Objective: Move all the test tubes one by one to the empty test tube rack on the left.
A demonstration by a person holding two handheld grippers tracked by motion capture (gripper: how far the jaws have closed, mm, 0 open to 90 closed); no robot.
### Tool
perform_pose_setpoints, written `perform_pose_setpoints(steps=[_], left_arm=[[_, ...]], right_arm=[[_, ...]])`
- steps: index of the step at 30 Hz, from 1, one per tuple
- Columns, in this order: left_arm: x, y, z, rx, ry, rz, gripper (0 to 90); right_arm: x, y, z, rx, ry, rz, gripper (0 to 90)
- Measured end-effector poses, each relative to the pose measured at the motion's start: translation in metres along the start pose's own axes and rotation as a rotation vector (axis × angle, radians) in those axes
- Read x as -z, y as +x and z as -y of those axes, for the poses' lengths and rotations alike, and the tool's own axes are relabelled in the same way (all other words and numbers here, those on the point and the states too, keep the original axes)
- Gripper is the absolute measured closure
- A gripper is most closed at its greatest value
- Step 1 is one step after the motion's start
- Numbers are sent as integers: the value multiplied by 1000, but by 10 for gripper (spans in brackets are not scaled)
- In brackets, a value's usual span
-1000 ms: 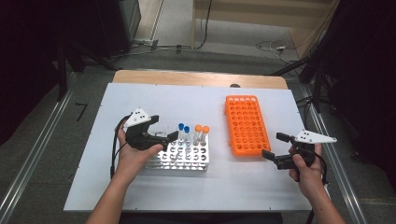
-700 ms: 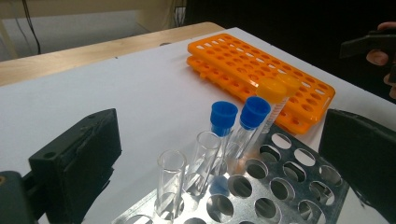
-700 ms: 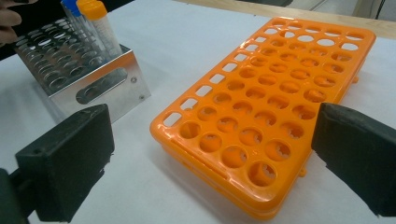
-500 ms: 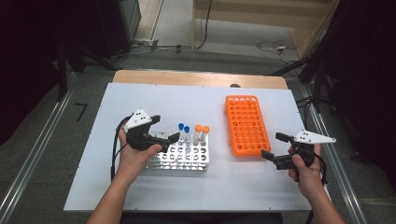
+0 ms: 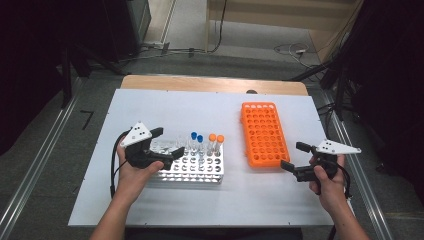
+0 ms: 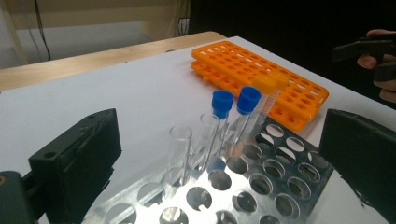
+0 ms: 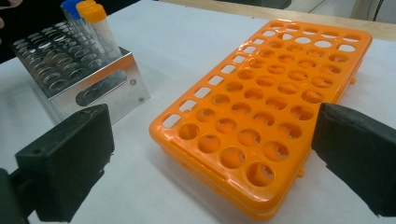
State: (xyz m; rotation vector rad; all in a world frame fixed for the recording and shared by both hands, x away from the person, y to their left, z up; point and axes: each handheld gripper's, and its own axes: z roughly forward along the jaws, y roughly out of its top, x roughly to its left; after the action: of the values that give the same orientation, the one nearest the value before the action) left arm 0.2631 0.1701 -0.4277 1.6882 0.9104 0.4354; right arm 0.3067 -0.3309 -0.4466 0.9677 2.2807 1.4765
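Two grippers are held over the white table (image 5: 150, 105), both with jaws spread apart and empty. The left gripper (image 5: 169, 142) hovers at the metal rack (image 5: 200, 167), near two uncapped tubes (image 6: 180, 149); blue-capped tubes (image 6: 233, 100) and orange-capped tubes (image 5: 216, 138) stand farther back. The right gripper (image 5: 295, 156) sits just beside the orange rack (image 5: 262, 132).

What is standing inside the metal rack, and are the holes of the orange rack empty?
The metal rack holds two blue-capped tubes, two orange-capped tubes and uncapped clear tubes. The orange rack holds no tubes. The tubes' lower ends are hidden inside the rack.
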Motion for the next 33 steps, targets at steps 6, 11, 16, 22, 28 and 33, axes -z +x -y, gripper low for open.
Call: perform_pose_setpoints(steps=[6, 11, 16, 22, 28, 33], left_arm=[[20, 3, 12, 1, -6, -24, 0], [35, 6, 18, 0, -23, -37, 0], [47, 8, 27, -7, -34, -40, 0], [60, 17, 31, 30, -70, -23, 0], [69, 23, 43, 17, -60, -53, 0], [68, 27, 46, 23, -66, -47, 0]], right_arm=[[0, -1, 1, 3, -3, 2, 0], [1, -1, 2, -4, -1, 7, 0], [1, -4, 3, -1, -5, 9, 0], [2, -7, 3, -8, -7, 19, 0], [4, -12, 6, -17, -9, 29, 0], [5, -15, 7, -21, -7, 37, 0]])
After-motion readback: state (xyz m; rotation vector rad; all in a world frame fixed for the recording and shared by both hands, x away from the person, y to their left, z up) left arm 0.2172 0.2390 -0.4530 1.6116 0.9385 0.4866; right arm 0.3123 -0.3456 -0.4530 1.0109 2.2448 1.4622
